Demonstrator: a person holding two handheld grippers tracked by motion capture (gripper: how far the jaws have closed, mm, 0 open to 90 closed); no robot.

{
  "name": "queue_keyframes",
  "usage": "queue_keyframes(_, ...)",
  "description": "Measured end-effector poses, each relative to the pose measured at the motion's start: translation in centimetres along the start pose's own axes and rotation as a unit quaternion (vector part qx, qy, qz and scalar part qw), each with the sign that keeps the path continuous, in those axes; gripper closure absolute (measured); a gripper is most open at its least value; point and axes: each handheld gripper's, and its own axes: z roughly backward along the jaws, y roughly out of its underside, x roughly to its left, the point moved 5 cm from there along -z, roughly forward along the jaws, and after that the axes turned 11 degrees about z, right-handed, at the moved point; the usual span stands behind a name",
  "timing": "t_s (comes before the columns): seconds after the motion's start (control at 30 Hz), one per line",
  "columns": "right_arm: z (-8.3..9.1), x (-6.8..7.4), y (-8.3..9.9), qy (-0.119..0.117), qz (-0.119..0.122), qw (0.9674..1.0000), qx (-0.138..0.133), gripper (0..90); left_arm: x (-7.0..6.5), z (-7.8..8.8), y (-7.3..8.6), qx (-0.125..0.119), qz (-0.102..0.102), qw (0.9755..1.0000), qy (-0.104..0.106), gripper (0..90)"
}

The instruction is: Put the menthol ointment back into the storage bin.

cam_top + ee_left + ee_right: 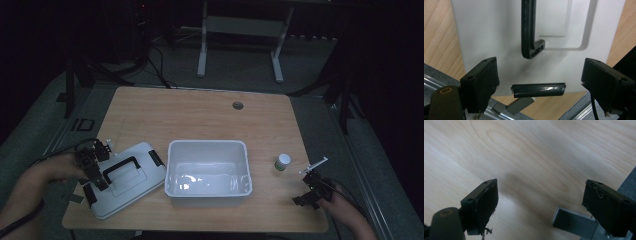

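At the lower left of the high view, the left gripper (96, 176) hangs over the white lid (131, 184), which lies flat on the worktop (200, 120) just left of the open white bin (208, 172). The lid is slewed: its long axis runs from the lower left of the frame up toward the right, and its black handle (121, 167) follows that same line. In the left gripper view the jaws stand wide apart with nothing between the pads; the handle's corner (532, 47) lies straight ahead of them, centred in the gap, and a black latch (538, 90) at the lid's near edge sits lower, also between the jaws. The handle's bar runs up and away along the gripper's line of sight, so the jaws already straddle it crosswise. The left hand is plainly the nearer one for any grasp on the lid.

At the lower right, the right gripper (312, 192) is well apart from the lid, near a small white bottle (282, 162). Its own view shows the jaws spread wide over bare wood, empty.
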Motion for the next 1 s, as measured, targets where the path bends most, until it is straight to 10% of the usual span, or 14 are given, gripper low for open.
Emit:
queue_keyframes(0.43, 1.1, -0.6, -1.7, -0.042, 0.026, 0.9919, 0.117, 10.9, -0.4, 0.1, -0.1, 0.007, -0.005, 1.0000, 0.000, 13.9)
queue_keyframes(1.0, 3.1, -2.9, -6.8, -0.030, 0.031, 0.9953, 0.087, 13.3, -0.7, 0.1, -0.2, 0.018, -0.009, 0.9998, 0.003, 13.9)
